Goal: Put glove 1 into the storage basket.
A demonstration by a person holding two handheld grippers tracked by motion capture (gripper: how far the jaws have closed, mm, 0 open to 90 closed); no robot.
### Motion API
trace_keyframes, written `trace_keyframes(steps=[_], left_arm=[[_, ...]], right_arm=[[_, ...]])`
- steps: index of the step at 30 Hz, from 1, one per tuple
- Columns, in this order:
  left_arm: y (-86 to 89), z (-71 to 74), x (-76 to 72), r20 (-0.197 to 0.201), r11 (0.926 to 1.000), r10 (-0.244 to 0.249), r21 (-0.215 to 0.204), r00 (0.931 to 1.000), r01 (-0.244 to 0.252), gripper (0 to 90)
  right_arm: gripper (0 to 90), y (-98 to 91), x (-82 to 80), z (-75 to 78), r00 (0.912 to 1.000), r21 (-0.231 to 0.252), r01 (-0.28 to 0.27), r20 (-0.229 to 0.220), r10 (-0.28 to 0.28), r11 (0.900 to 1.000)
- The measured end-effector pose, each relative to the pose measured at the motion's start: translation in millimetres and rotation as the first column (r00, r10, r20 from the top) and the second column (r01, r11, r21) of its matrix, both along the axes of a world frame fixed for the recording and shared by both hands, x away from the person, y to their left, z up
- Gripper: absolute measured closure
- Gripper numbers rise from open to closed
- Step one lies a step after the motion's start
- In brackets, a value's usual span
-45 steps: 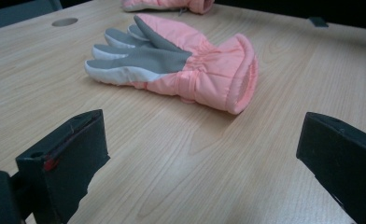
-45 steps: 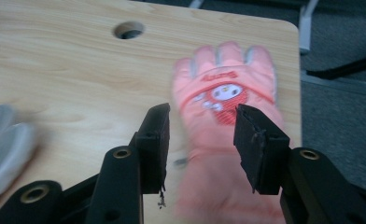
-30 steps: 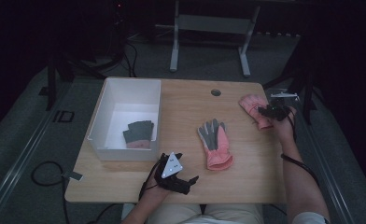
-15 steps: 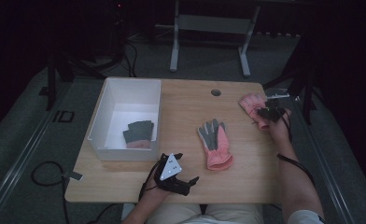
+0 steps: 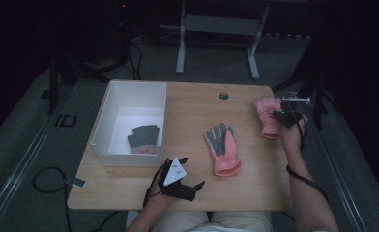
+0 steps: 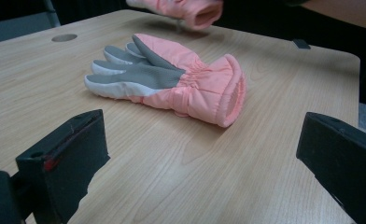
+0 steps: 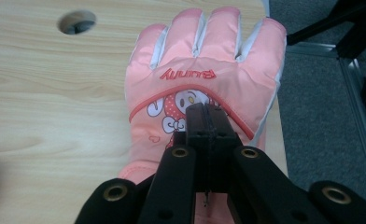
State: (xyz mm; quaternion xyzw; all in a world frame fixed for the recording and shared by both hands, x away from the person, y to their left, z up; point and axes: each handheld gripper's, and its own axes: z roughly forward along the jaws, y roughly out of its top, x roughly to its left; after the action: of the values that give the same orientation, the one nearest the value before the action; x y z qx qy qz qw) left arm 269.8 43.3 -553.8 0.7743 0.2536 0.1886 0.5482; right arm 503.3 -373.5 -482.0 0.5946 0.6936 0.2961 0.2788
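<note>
At the table's far right lies a pink glove (image 5: 266, 113) with a cartoon print on its back (image 7: 209, 56). My right gripper (image 5: 280, 116) (image 7: 208, 112) has just closed its jaws and is shut on the fabric of the glove's back. In the left gripper view that glove's cuff (image 6: 195, 11) hangs slightly above the wood. A second pink glove (image 5: 224, 150) (image 6: 172, 79) lies palm up at mid-table, its grey palm showing. My left gripper (image 5: 193, 172) (image 6: 202, 140) rests near the front edge, pointing at it, jaws wide open and empty.
A white bin (image 5: 129, 87) stands at the table's left with a grey-palmed glove (image 5: 143, 137) inside. A cable hole (image 5: 223, 95) sits near the far edge. Dark floor and a metal stand's legs (image 5: 180, 53) lie beyond the table.
The right hand has shifted slightly over the far-right glove and now pinches it. The left hand and the middle glove have not moved.
</note>
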Motion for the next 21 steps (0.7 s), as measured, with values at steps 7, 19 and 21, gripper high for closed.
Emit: trace_keyframes(steps=[7, 19, 21], left_arm=[[-1.5, -0.8, 0.5, 0.005, 1.0, 0.004, 0.008, 1.0, -0.004, 1.6], [-3.2, 0.3, 0.3, 0.014, 0.9999, -0.005, 0.014, 0.9999, 0.004, 1.7], [-2.9, 0.1, 0.6, 0.015, 0.9998, -0.009, 0.021, 0.9999, 0.009, 1.6]], right_arm=[[90.0, 11.4, -54.7, 23.8, 0.9995, 0.018, 0.016, 0.026, -0.017, 0.9997], [90.0, 26.7, -129.4, 12.3, 0.9963, 0.101, 0.074, 0.036, -0.078, 0.9921], [90.0, 30.5, -133.3, 6.3, 0.9962, 0.092, 0.078, 0.032, -0.081, 0.9927]])
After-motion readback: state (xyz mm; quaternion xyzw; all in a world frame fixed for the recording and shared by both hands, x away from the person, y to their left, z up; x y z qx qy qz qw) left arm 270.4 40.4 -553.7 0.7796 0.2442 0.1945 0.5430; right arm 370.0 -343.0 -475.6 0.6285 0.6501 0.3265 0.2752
